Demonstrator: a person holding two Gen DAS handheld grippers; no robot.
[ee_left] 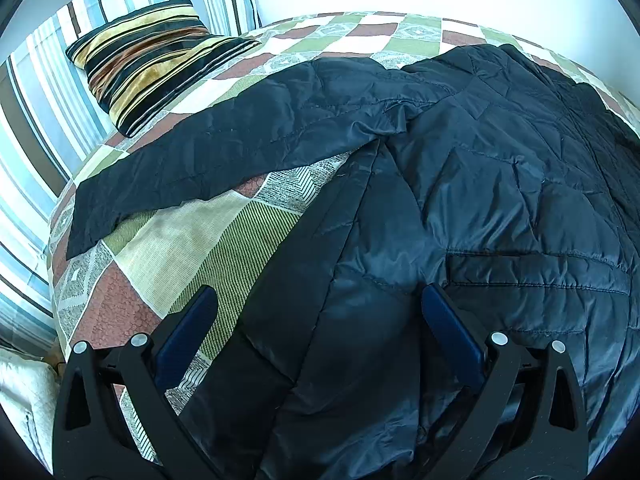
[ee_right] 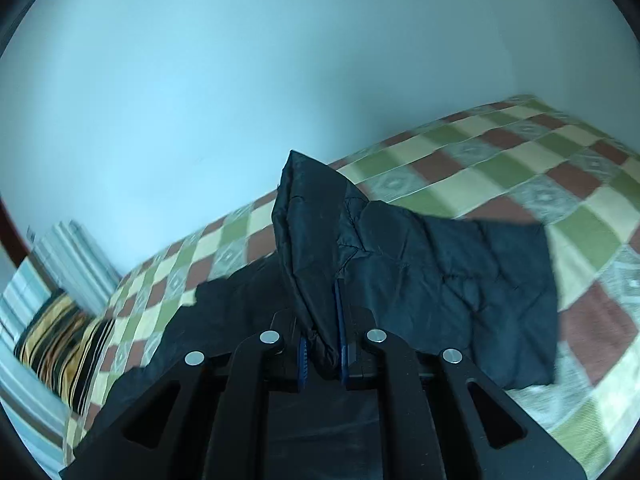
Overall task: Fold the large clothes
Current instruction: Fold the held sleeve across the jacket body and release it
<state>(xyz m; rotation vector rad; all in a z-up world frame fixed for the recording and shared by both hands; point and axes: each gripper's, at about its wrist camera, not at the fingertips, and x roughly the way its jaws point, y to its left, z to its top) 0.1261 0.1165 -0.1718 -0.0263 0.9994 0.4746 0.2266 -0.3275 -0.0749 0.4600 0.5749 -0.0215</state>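
Note:
A large black quilted jacket [ee_left: 500, 184] lies spread on the checkered bedspread [ee_left: 192, 240]. One sleeve [ee_left: 224, 156] stretches out to the left toward the bed's edge. My left gripper [ee_left: 320, 300] is open, its blue pads just above the jacket's near hem. In the right wrist view my right gripper [ee_right: 322, 344] is shut on a bunched fold of the jacket [ee_right: 312, 232] and holds it lifted above the bed. The other part of the jacket [ee_right: 480, 292] lies flat to the right.
A gold and black striped pillow [ee_left: 152, 56] lies at the bed's far left, also in the right wrist view [ee_right: 60, 340]. A striped curtain [ee_left: 36, 128] hangs on the left. A pale wall [ee_right: 240, 80] runs behind the bed.

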